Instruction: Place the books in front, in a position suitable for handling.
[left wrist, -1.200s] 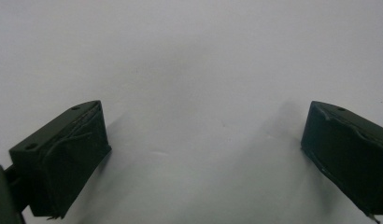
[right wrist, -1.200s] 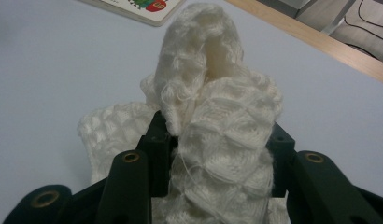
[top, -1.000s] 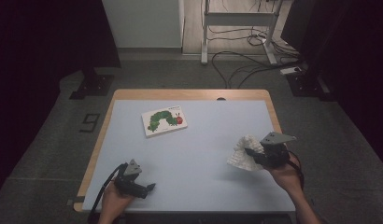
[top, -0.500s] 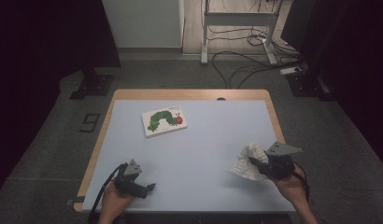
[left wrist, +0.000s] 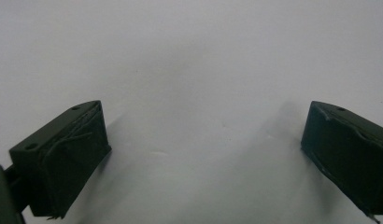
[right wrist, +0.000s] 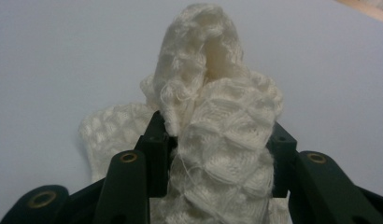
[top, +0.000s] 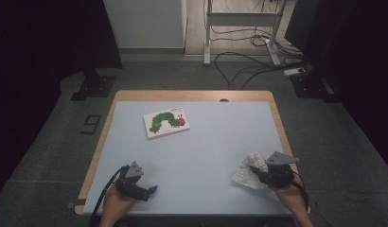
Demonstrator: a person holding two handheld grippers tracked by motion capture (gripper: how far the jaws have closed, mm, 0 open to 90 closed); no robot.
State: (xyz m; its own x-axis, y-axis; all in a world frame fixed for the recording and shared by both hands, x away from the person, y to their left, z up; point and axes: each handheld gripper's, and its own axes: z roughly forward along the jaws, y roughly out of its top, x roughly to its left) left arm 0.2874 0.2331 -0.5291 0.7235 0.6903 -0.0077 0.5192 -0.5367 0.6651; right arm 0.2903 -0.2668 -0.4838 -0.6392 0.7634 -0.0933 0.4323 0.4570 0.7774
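A white knitted cloth [top: 248, 171] is bunched up at the front right of the pale table [top: 206, 146]. My right gripper [top: 256, 175] is shut on it. In the right gripper view the cloth [right wrist: 217, 107] fills the gap between the two black jaws and bulges up past their tips. Its lower edge touches or nearly touches the tabletop. My left gripper [top: 152, 190] rests low at the front left, pointing right. In the left gripper view its jaws [left wrist: 203, 154] stand wide open over bare tabletop with nothing between them.
A picture book [top: 167, 122] with a green caterpillar on its cover lies flat at the back left of the middle. The table has a wooden rim [top: 192, 94]. Cables and a metal stand's legs [top: 239, 52] are on the floor beyond it.
My right gripper has come down and back toward the front edge with the cloth still in it. The left gripper has stayed put.
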